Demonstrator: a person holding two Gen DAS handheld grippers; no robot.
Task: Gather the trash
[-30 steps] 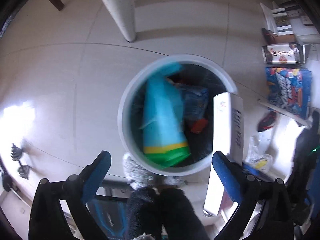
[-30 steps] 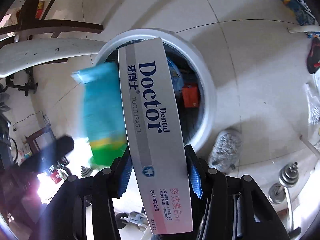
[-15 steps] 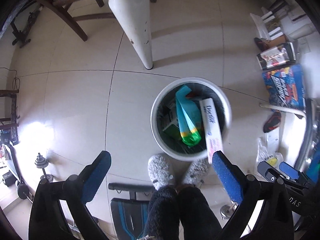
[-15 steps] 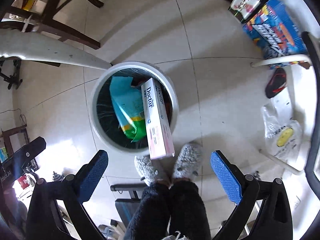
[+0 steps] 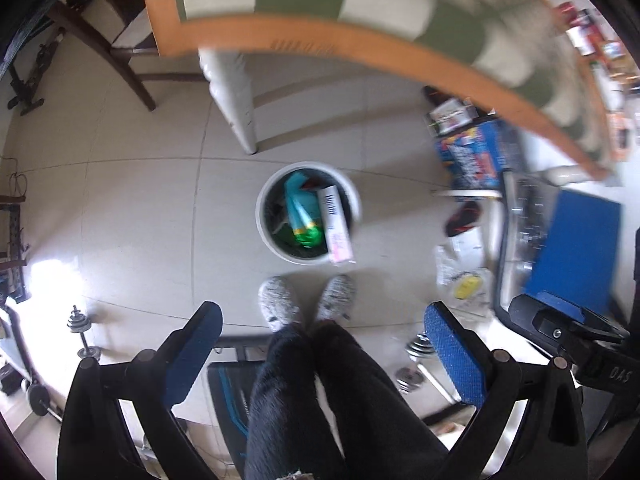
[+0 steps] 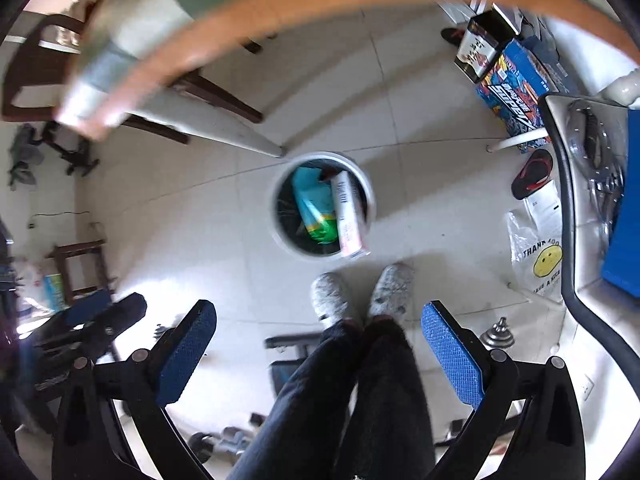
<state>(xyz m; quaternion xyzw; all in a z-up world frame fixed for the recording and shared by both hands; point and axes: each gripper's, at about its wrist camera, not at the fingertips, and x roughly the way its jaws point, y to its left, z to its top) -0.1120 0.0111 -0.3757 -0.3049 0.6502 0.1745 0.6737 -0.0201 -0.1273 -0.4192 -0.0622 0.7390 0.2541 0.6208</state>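
A white round trash bin (image 5: 267, 204) (image 6: 370, 196) stands on the tiled floor far below both grippers. In it lie a teal and green bag (image 5: 301, 212) (image 6: 314, 204) and a white toothpaste box (image 5: 335, 220) (image 6: 349, 216) that leans over the near rim. My left gripper (image 5: 320, 354) is open and empty, high above the floor. My right gripper (image 6: 320, 354) is open and empty at about the same height.
A table edge with orange rim and green-white cloth (image 5: 360, 52) (image 6: 304, 12) curves across the top. Its white leg (image 5: 234, 96) stands behind the bin. The person's legs and grey slippers (image 5: 278, 304) are near the bin. Boxes (image 6: 516, 84), a plastic bag (image 6: 540, 256) and dumbbells (image 5: 78, 324) lie around.
Both grippers have risen well away from the bin, so it looks smaller and the table edge has come into view. The right gripper let go of the toothpaste box, which now lies in the bin.
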